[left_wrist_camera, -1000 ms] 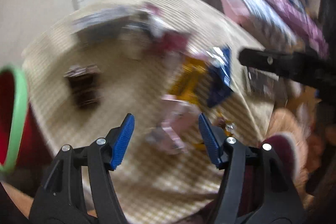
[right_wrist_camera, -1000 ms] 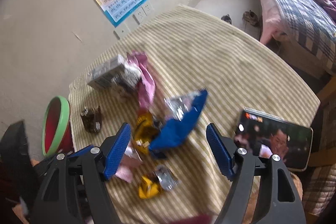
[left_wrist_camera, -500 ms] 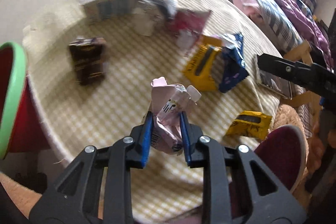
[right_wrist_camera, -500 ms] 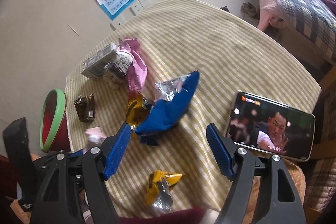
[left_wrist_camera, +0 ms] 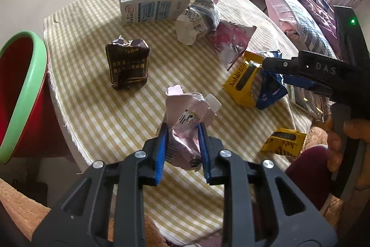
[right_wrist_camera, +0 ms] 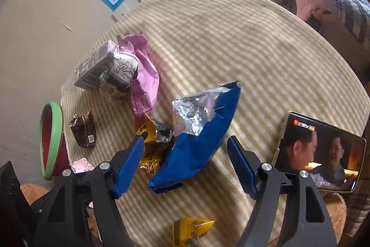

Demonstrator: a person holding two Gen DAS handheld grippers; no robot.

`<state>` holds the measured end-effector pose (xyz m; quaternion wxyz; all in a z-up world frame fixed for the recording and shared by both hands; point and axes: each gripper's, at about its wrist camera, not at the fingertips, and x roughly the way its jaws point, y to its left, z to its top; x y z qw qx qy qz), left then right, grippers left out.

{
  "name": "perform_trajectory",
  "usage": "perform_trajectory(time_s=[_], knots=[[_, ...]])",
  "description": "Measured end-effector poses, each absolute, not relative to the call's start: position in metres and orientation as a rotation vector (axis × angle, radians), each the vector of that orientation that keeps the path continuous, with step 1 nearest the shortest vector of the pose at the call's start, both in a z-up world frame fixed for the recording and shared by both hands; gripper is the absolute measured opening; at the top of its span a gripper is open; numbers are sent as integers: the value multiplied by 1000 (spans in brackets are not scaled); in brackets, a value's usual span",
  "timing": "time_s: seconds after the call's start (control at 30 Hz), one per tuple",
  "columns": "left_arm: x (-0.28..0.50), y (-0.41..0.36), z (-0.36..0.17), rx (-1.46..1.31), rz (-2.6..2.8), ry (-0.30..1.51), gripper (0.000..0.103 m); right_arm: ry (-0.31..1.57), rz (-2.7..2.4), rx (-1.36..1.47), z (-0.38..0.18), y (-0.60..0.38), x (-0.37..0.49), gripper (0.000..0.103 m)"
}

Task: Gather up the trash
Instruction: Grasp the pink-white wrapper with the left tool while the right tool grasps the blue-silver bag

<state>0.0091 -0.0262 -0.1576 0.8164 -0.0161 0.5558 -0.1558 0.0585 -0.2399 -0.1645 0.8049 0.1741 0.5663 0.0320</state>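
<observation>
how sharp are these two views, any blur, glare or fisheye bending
Left wrist view: sharp; print on the milk carton is readable, the window top right is blown out, edges bow. Right wrist view: slightly softer; foil inside the blue wrapper glints, the phone screen glows, the table rim curves.

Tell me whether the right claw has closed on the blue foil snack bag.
No, the right claw stands open with its pads astride the blue foil snack bag, not pressing on it.

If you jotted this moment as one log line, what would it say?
left tool: shut on crumpled pink carton | right tool: open over blue wrapper | bin: beside table, left
</observation>
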Motion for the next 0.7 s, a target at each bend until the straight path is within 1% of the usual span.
perform_trajectory(time_s=[0.13,0.2,0.27,0.3,0.33,0.37,0.43,0.5,0.7], knots=[[11,-23,-160,-52,-328,1197,25,1231,62,366,-169,-236,60,72],[12,-22,-162,-60,-326,1205,25,1232,73,403,-172,-241,60,67],[13,-20,-163,-67,-323,1209,25,1233,71,432,-174,-244,60,50],[13,-20,-164,-71,-322,1213,25,1235,73,441,-175,-245,61,47],[13,-19,-165,-73,-320,1216,25,1238,74,445,-176,-245,61,46],[13,-19,-165,-75,-319,1218,25,1235,77,444,-175,-244,60,41],[13,-17,-165,-79,-318,1218,27,1219,84,438,-171,-242,59,35],[13,-17,-164,-83,-316,1219,31,1186,89,431,-164,-241,56,33],[13,-15,-166,-88,-314,1227,37,1103,94,456,-147,-242,42,33]])
